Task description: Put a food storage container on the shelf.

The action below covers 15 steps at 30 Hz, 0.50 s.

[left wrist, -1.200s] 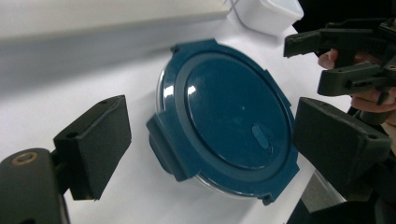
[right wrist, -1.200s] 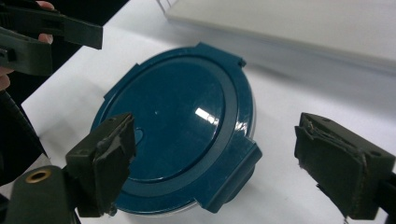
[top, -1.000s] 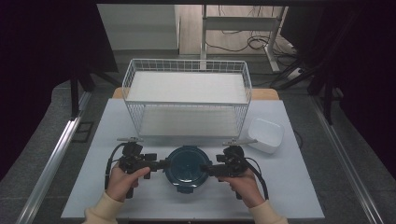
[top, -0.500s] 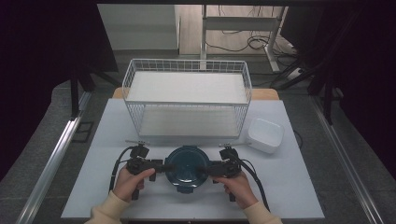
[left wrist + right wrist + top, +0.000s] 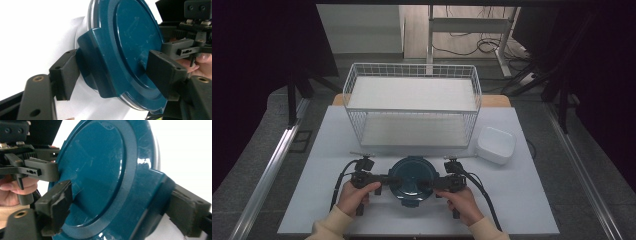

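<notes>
A round container with a dark teal lid (image 5: 412,181) sits on the white table near its front edge. My left gripper (image 5: 390,180) reaches in from the container's left and my right gripper (image 5: 431,184) from its right. In the left gripper view the lid (image 5: 130,42) stands close, and the left gripper (image 5: 113,72) is shut on its side tab (image 5: 98,67), one pad outside the tab and one on the lid's top. In the right gripper view the right gripper (image 5: 122,207) clamps the opposite tab (image 5: 152,192) of the lid (image 5: 100,170) the same way.
A white wire two-shelf rack (image 5: 412,107) stands behind the container, across the middle of the table. A white square bowl (image 5: 496,145) sits to the rack's right. A person's hands (image 5: 357,195) hold both grippers at the table's front edge.
Both grippers have moved inward from the sides and closed on the lid's two tabs. The container has barely shifted.
</notes>
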Available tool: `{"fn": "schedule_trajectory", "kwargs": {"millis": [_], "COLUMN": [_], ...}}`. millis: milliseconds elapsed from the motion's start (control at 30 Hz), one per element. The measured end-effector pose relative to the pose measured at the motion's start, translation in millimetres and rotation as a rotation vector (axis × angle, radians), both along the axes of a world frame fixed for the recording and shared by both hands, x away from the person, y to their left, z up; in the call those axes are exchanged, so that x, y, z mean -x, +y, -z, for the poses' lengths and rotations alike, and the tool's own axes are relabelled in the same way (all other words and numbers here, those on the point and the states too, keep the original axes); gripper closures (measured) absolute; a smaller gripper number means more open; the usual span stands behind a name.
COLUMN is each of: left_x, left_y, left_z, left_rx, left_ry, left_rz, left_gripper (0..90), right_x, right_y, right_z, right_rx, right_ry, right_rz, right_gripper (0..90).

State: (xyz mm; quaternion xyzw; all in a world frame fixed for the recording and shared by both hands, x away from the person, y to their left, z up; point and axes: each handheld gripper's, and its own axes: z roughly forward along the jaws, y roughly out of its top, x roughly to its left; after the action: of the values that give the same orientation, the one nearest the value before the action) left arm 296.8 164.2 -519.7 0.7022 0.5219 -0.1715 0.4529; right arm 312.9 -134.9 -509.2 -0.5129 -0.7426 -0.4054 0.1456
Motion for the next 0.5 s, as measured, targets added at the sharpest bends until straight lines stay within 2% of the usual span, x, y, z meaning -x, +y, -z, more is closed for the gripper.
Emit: {"fn": "schedule_trajectory", "kwargs": {"millis": [167,300,367,500], "left_x": [0.2,1.5,2.2,3.1], "left_y": [-0.2,-1.1,-0.4,4.7], "left_z": [0.2,0.6,1.6,4.5], "left_rx": [0.001,0.004,0.025,0.072], "left_ry": [0.004,0.008,0.027,0.048], "left_rz": [-0.001,-0.016,-0.048,-0.067], "left_gripper": [28.7,28.2,30.0,34.8], "right_x": [0.9,1.7,1.1,1.3], "right_y": [-8.1,-11.7,-13.9,-16.9], "right_z": [-2.1,-1.3,-0.5,0.2], "right_rx": [-0.026,-0.046,-0.06,-0.082], "right_ry": [-0.01,-0.01,-0.008,0.001], "right_rz": [0.036,0.049,0.055,0.072], "right_gripper": [24.8,28.0,29.7,32.9]}}
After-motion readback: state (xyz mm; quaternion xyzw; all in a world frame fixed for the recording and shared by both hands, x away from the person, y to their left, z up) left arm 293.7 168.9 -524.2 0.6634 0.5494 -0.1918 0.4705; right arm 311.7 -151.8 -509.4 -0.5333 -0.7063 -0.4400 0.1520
